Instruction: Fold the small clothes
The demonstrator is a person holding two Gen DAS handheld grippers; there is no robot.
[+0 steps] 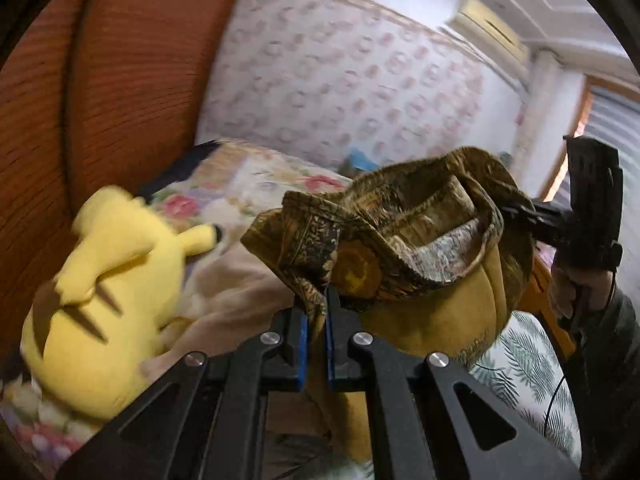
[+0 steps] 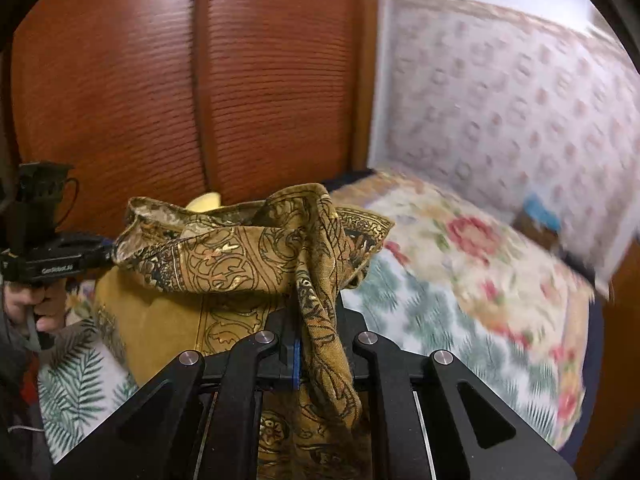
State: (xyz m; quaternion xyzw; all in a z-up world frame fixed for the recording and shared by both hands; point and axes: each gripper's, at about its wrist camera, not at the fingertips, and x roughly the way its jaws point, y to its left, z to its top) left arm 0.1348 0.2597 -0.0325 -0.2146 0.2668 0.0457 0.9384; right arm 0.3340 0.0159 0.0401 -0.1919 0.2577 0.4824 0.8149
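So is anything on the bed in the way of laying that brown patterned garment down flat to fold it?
Partly. Both grippers, left and right, are shut on the garment, held up over the bed. A yellow plush toy lies on the bedding to one side; the leaf-print stretch below the garment looks free.

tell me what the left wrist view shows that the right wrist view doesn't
Only the left wrist view shows the yellow plush toy lying on the bed, the wall air conditioner, and the right hand-held gripper seen from outside. Only the right wrist view shows the left hand-held gripper from outside. Both show the patterned brown garment clamped at both ends, the floral bedspread, the wooden wardrobe and the wallpaper.
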